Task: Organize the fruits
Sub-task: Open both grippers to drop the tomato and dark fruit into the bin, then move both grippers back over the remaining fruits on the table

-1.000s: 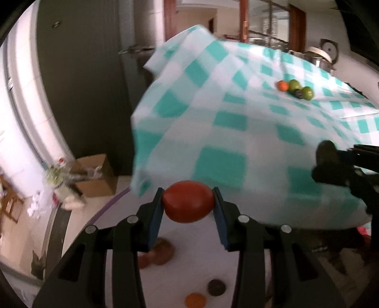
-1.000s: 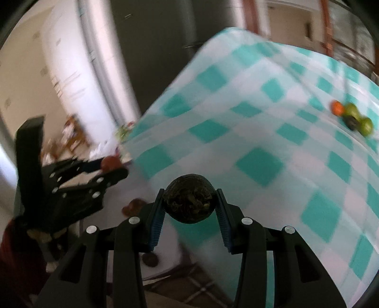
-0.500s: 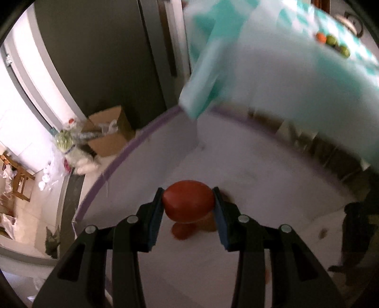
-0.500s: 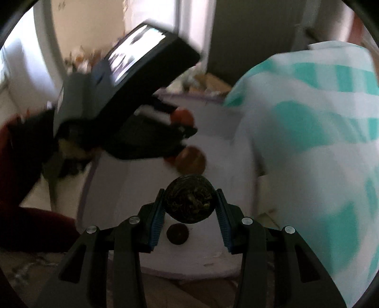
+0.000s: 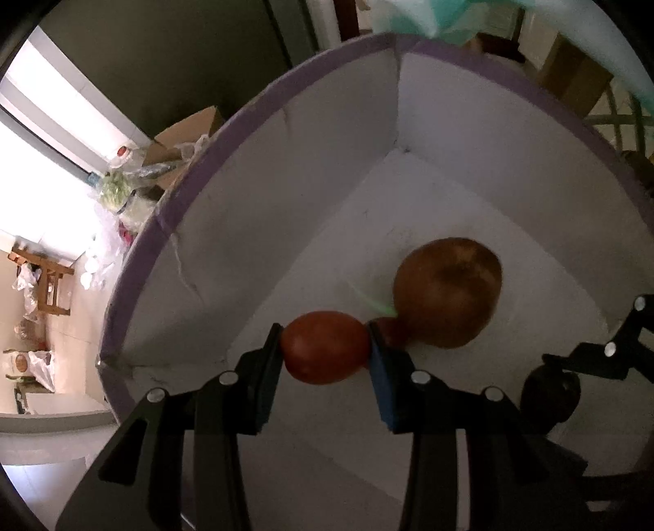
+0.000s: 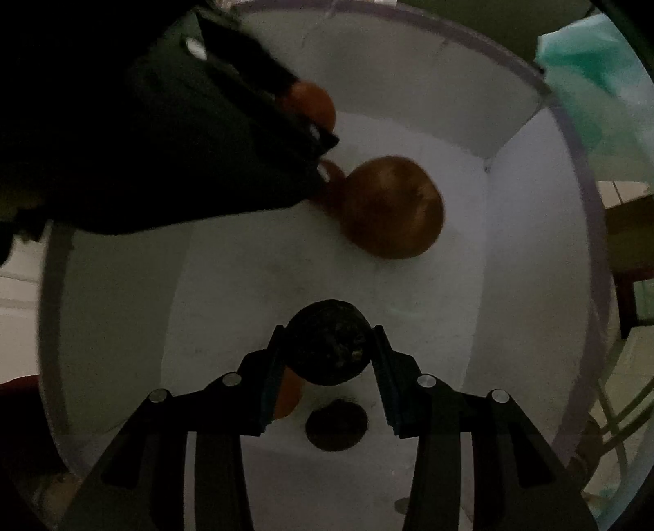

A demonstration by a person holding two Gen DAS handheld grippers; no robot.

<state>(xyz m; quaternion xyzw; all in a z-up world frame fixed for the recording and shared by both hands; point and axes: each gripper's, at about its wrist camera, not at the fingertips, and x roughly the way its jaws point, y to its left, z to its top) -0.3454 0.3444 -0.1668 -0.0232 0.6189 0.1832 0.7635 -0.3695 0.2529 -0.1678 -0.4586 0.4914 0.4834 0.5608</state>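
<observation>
Both grippers point down into a white box (image 5: 470, 134) with a purple rim. Left gripper (image 5: 325, 354): fingers clamped on a red tomato-like fruit (image 5: 325, 347), held above the box floor. Just behind its right finger sits a large brown round fruit (image 5: 447, 292) on the floor, with a small reddish fruit (image 5: 390, 331) wedged between it and the finger, mostly hidden. A green streak beside the brown fruit is too blurred to identify.

Right gripper (image 6: 329, 347): fingers closed on a dark, rough-skinned round fruit (image 6: 329, 345), also held over the floor. Directly below it lie another dark round fruit (image 6: 336, 425) and an orange fruit (image 6: 288, 394) partly behind the left finger. The large brown fruit (image 6: 390, 206) lies farther in, near the far corner.

In the right wrist view the left gripper's black body fills the upper left and blocks that part of the box; its red fruit (image 6: 312, 104) peeks past it.

A teal checked cloth (image 5: 429, 16) overhangs the far rim. Outside the box: a cardboard carton (image 5: 184, 134), plastic bags, a wooden stool (image 5: 43, 282).
</observation>
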